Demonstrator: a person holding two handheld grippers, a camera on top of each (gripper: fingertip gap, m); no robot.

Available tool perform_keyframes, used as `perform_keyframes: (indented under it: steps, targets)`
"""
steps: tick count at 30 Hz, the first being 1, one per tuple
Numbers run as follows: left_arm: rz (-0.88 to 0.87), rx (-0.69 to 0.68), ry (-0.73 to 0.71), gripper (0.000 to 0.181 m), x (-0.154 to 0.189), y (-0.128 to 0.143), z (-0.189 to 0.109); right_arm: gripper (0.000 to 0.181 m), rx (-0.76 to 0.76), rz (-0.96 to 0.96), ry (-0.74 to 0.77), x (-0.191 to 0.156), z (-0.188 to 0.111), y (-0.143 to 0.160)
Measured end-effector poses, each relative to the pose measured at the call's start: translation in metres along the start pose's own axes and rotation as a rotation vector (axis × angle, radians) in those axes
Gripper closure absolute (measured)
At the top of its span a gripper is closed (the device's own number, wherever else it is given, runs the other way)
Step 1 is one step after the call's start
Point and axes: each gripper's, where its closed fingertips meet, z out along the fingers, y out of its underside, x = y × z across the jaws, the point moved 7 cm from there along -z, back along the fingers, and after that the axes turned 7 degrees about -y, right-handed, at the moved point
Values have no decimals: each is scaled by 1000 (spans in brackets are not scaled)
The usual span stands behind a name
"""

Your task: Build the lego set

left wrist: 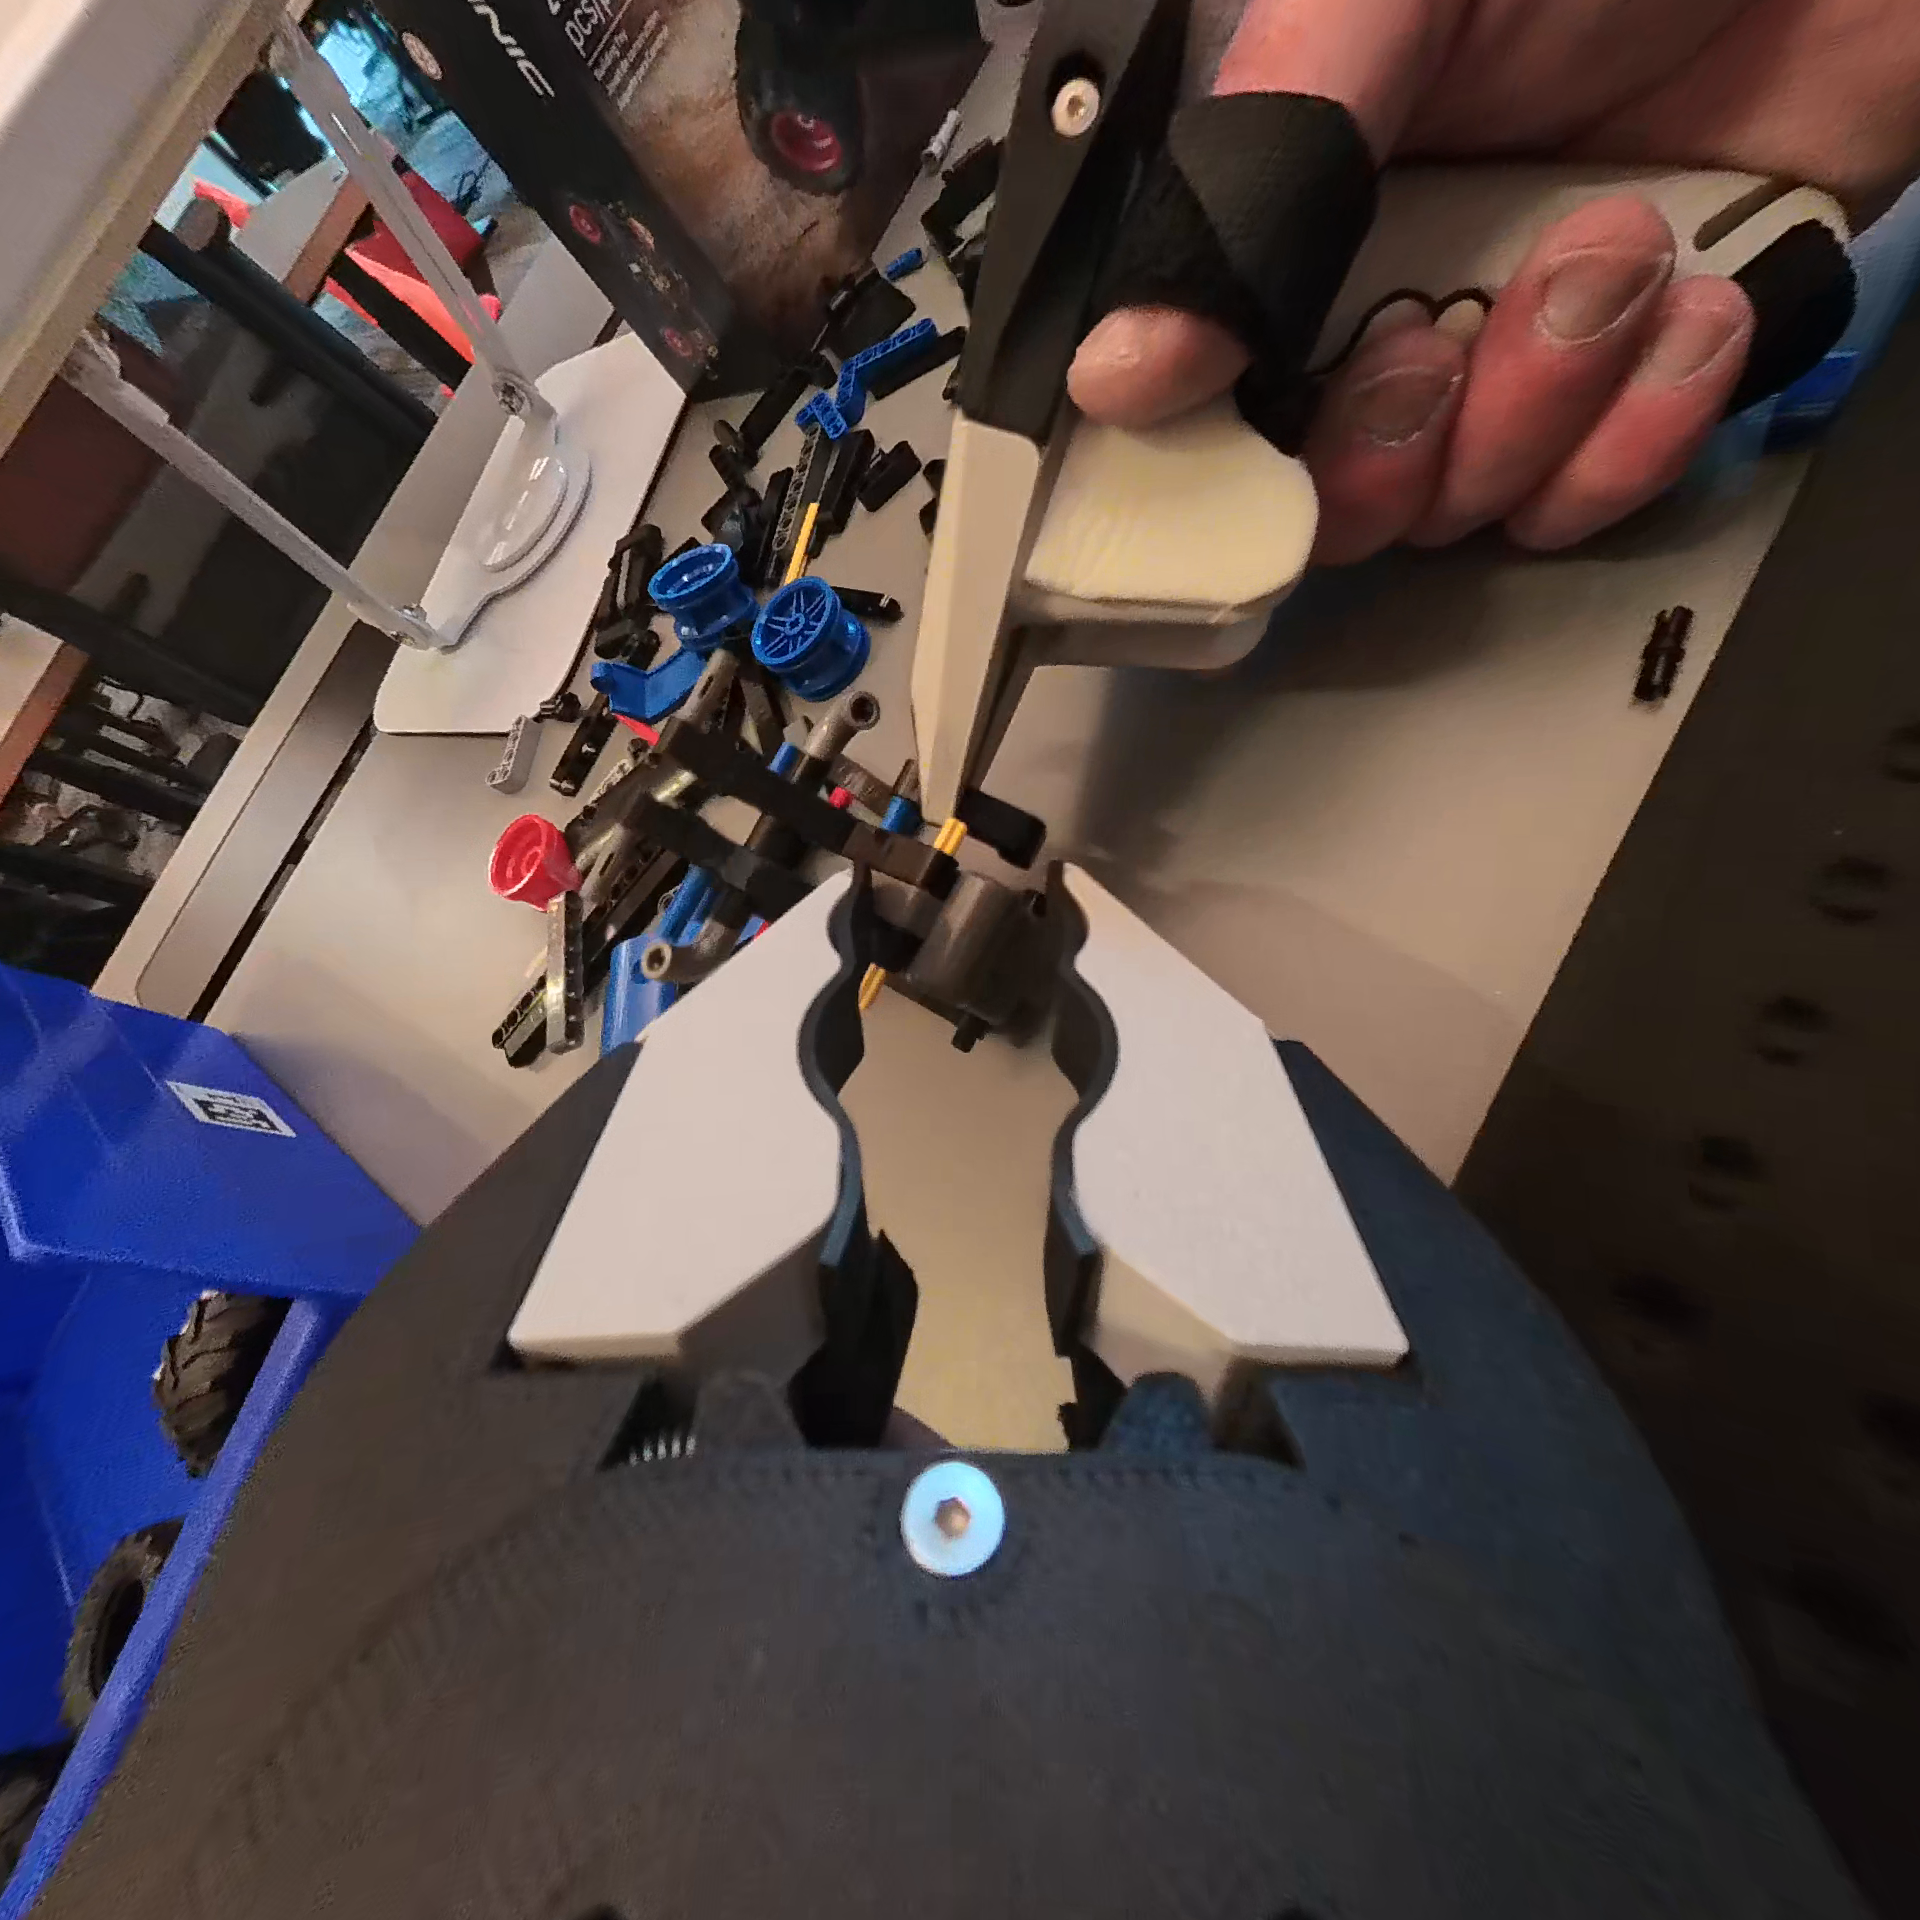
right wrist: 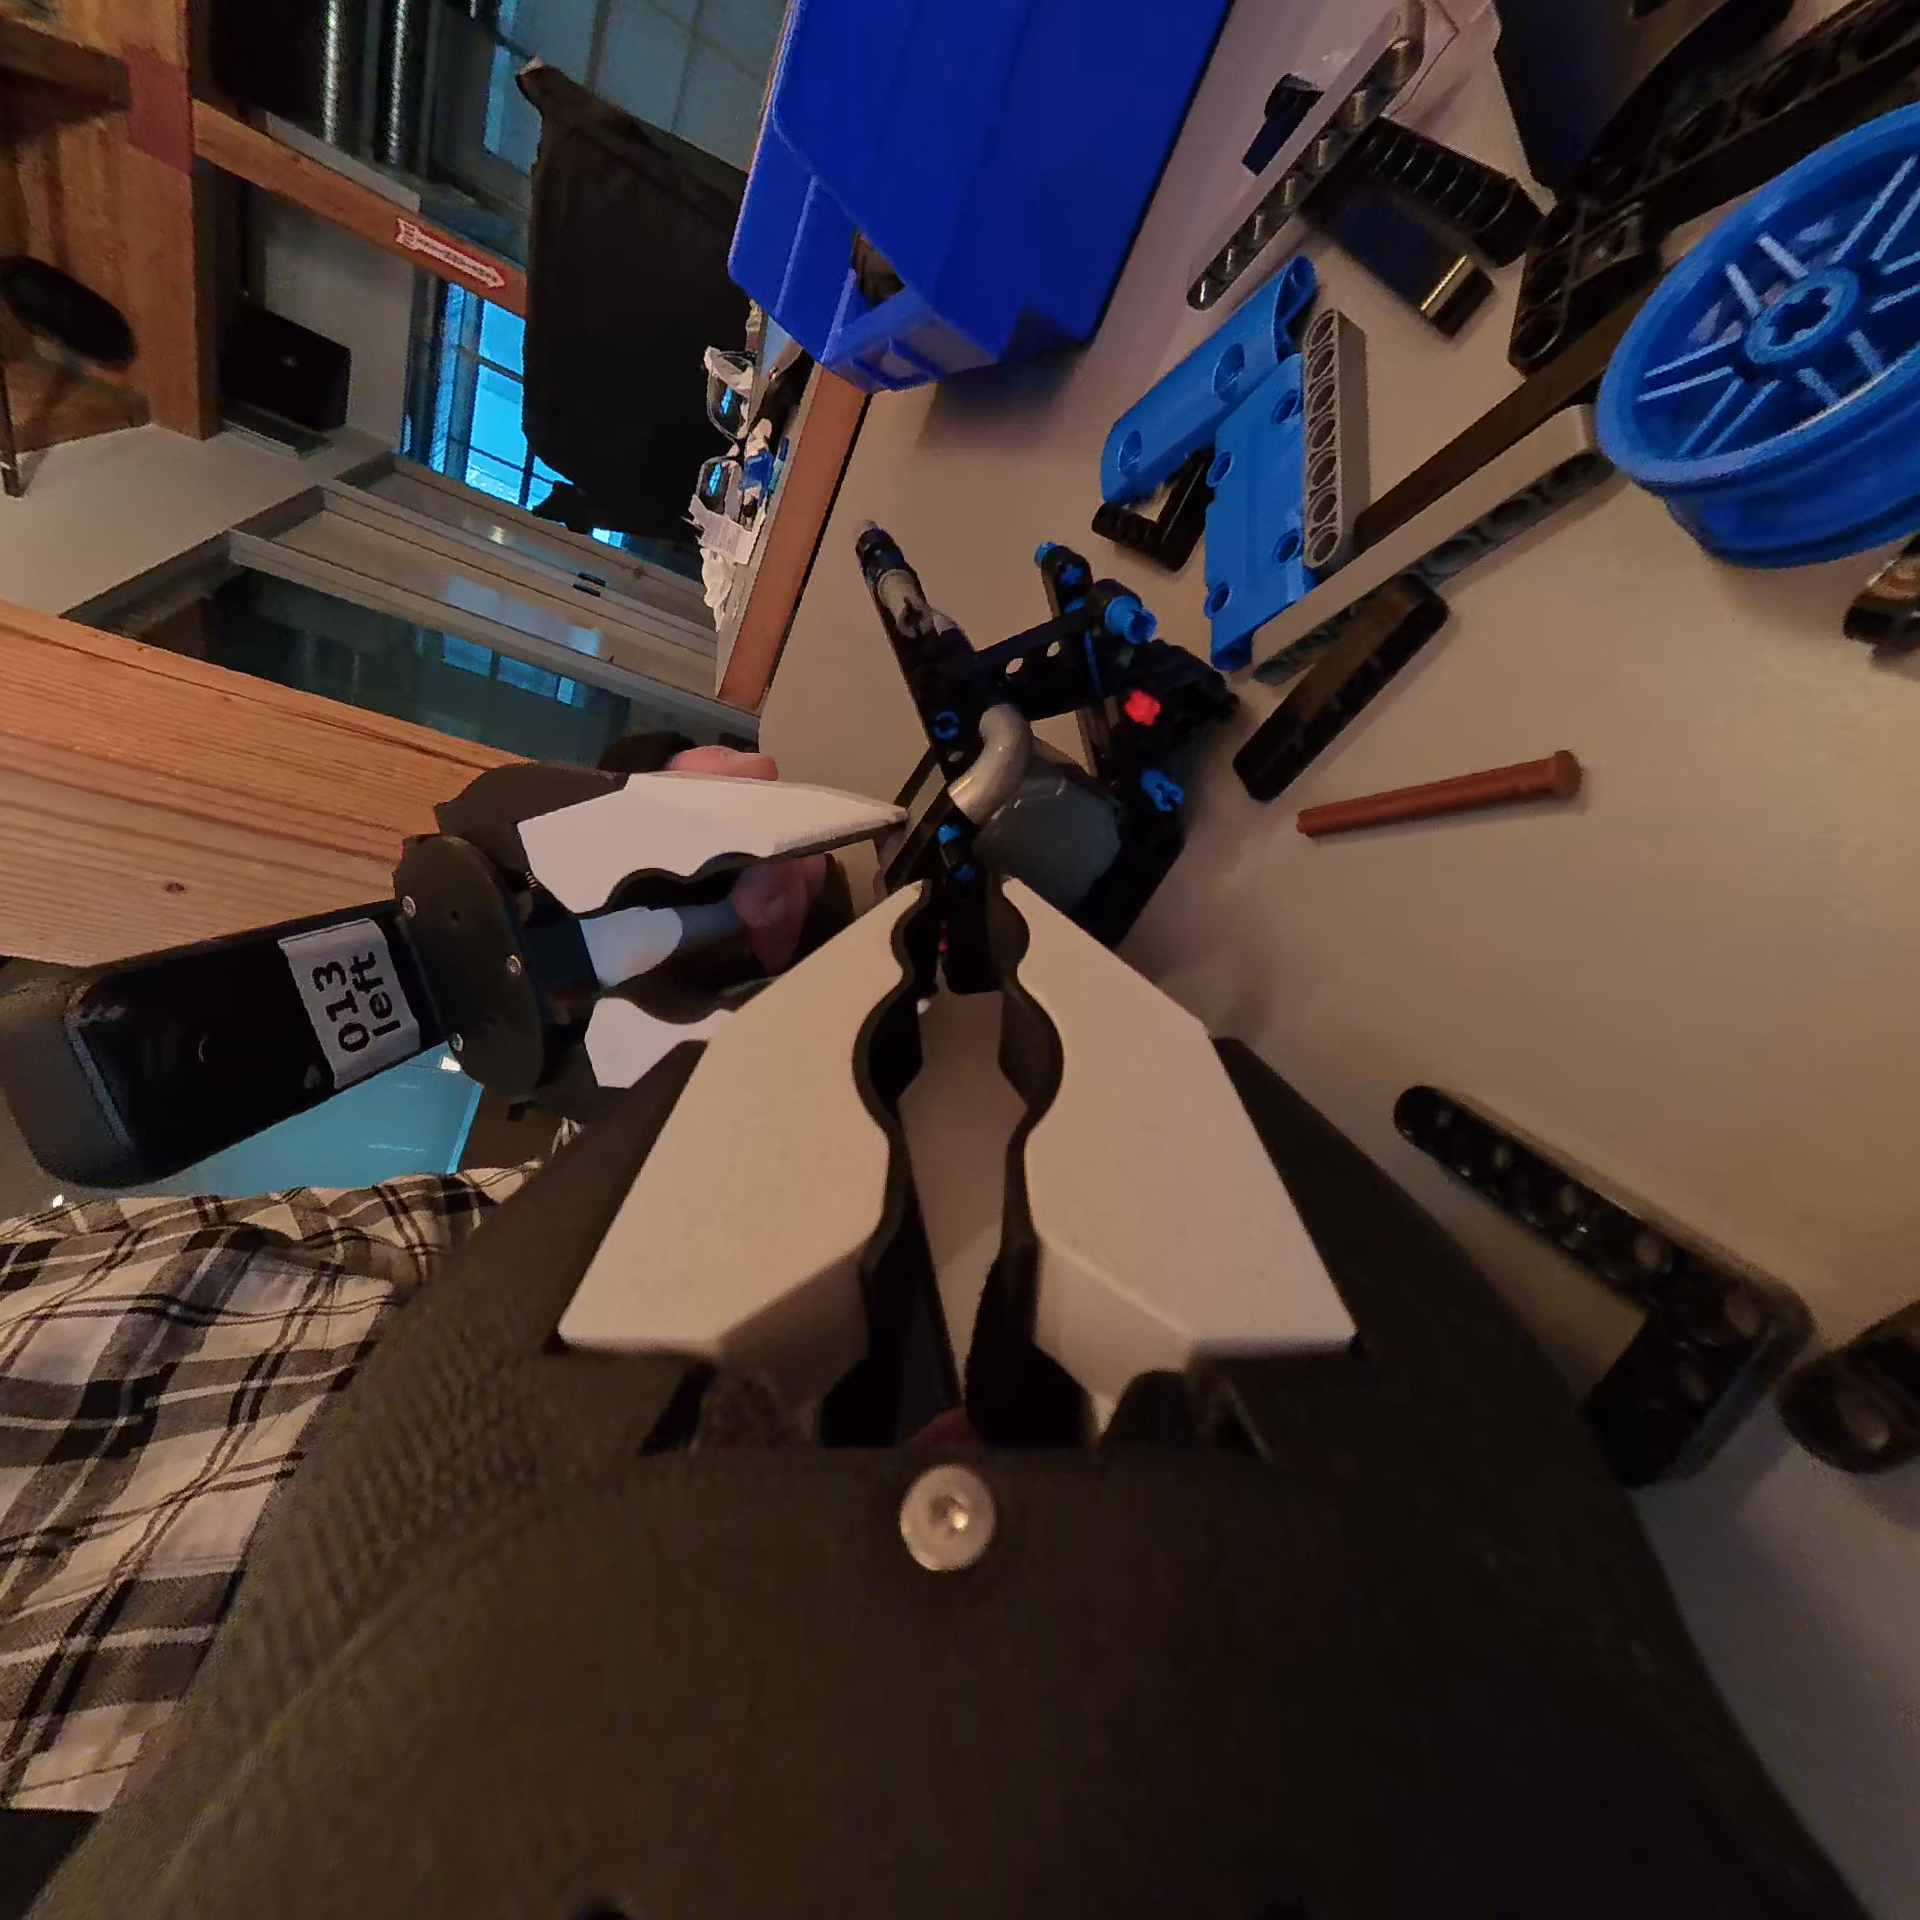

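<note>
A half-built lego assembly (left wrist: 727, 800) of black beams, blue pins and curved grey tubes lies on the pale table (left wrist: 1299, 831). My left gripper (left wrist: 956, 894) is shut on its dark grey block (left wrist: 971, 940). My right gripper (left wrist: 940, 800), held by a hand, comes down from above; its tips meet at a yellow axle (left wrist: 951, 833) beside a black piece. In the right wrist view my right gripper (right wrist: 964, 896) is shut on a black part (right wrist: 961, 940) of the assembly (right wrist: 1049, 675). The left gripper (right wrist: 883, 826) touches the assembly from the left.
Loose parts lie behind the assembly: two blue wheels (left wrist: 701, 592) (left wrist: 810, 634), a red piece (left wrist: 530, 857), black beams, a lone black pin (left wrist: 1662, 649). A blue bin (left wrist: 156, 1143) is on the left, the set's box (left wrist: 644, 156) at the back. Blue panels (right wrist: 1247, 447), a brown axle (right wrist: 1444, 795) and a black L-beam (right wrist: 1621, 1278) lie nearby.
</note>
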Motion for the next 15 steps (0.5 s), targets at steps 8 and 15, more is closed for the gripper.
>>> perform_keyframes:
  steps: [8,15]
  targets:
    - [80,-63,-38,138,2,-1,7,175,-15,24,-25,1,1,-1]
    - [153,-88,-120,144,3,0,11,175,-7,34,-39,0,3,-2]
